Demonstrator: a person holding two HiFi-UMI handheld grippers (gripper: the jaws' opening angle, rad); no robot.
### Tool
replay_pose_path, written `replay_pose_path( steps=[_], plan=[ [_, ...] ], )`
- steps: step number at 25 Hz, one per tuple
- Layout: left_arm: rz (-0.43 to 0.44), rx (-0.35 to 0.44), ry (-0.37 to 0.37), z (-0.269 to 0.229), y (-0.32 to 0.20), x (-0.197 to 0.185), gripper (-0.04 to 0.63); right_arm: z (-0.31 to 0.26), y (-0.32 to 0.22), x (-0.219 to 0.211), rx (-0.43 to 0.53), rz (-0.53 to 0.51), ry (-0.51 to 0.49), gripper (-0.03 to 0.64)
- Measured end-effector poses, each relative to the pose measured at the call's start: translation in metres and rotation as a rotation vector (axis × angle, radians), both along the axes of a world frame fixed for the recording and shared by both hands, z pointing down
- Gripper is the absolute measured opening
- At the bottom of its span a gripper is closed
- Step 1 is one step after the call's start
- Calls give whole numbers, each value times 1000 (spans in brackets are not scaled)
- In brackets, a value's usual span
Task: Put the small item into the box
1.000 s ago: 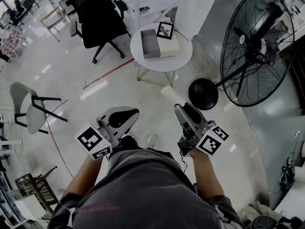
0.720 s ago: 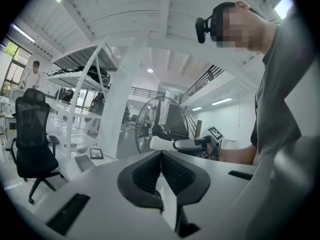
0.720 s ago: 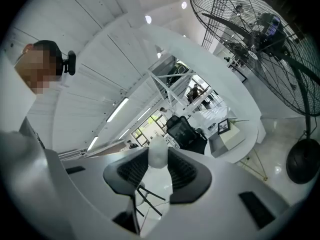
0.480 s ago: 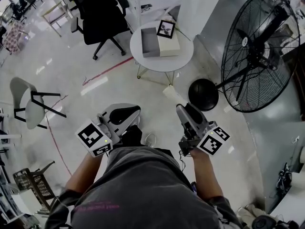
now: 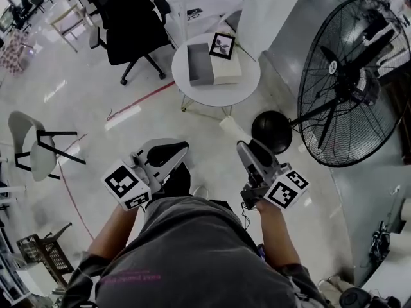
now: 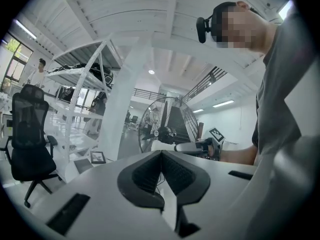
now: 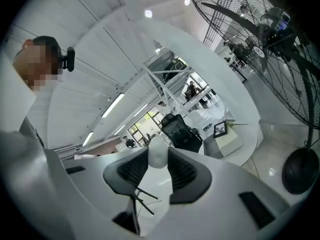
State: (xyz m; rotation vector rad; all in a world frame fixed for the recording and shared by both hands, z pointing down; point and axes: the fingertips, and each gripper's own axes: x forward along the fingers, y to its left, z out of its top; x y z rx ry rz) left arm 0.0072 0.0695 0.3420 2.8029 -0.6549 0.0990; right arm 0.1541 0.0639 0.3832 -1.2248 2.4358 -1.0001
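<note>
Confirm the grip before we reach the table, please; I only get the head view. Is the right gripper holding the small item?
Observer: Yes; the right gripper view shows a small white item pinched between the right gripper's pads.
Operator: And the left?
Observer: The left gripper has its jaws together, nothing between them.
Operator: Does the right camera see the box?
Observer: Yes, the grey box stands on the round table, right of the jaws.

Open lane to the round worktop (image 5: 218,96)
Bare floor (image 5: 196,132) in front of it; fan base (image 5: 272,131) just to its right, office chair (image 5: 128,24) off its left, white pillar (image 5: 270,11) right behind.
</note>
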Motion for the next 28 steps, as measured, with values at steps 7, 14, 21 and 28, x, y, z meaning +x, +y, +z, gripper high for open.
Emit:
replay_pose_path(
  steps=[7,14,21,28],
  plan=[
    [-14,-53,31,14,-74,-24,18,10,-70,-22,-25,-2,26,130],
    [8,-85,30,24,-151,-50,18,17,-143,-46,-64,15,44,130],
    [31,-112,35,29,-221,-83,18,14,-211,-74,-90,43,67,130],
    [30,-135,35,45,-284,-108,18,38,-272,-93,-135,55,99,130]
  ],
)
